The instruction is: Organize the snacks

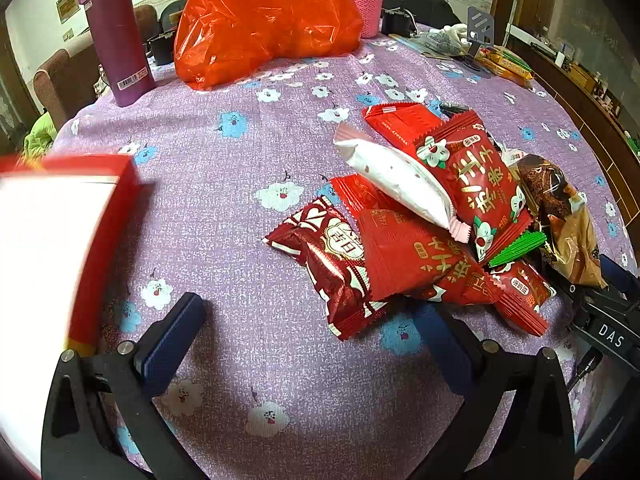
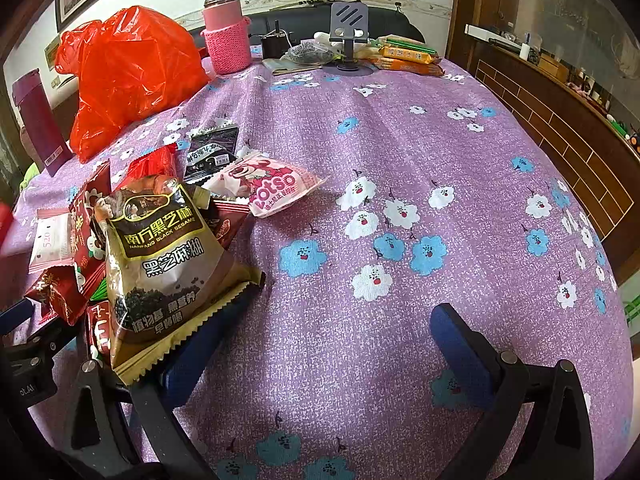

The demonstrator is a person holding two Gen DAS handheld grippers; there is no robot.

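Left wrist view. The left gripper (image 1: pixel 316 320) was seen with its jaws spread wide and nothing held between them; only flowered tablecloth (image 1: pixel 240 200) lay in the gap. The snack pile (image 1: pixel 432 220) was located at about one o'clock from the jaws, its nearest member, a red foil packet (image 1: pixel 328 268), lying just beyond and inside the right-hand finger (image 1: pixel 440 340). That packet's long axis was judged to run from ten to four o'clock, so a slight turn of the wrist would probably be needed to close across its narrow side. A white pouch (image 1: pixel 400 184) was noted lying tilted on top of the red packets. A red-and-white box (image 1: pixel 60 240), blurred, stood at nine o'clock, close beside the left-hand finger; it was taken to be the likely receptacle. An orange plastic bag (image 1: pixel 264 20) and a purple flask (image 1: pixel 116 36) were recorded at twelve and eleven o'clock, well apart from the pile.

Right wrist view. The right gripper (image 2: pixel 320 340) was likewise seen wide open and empty. The same pile lay at ten o'clock, its black sesame pouch (image 2: pixel 164 264) resting on or against the left-hand finger, which it mostly hid. A pink Lotso packet (image 2: pixel 276 188) lay at eleven o'clock, at the pile's far edge. Both grippers were judged about equally near the pile.
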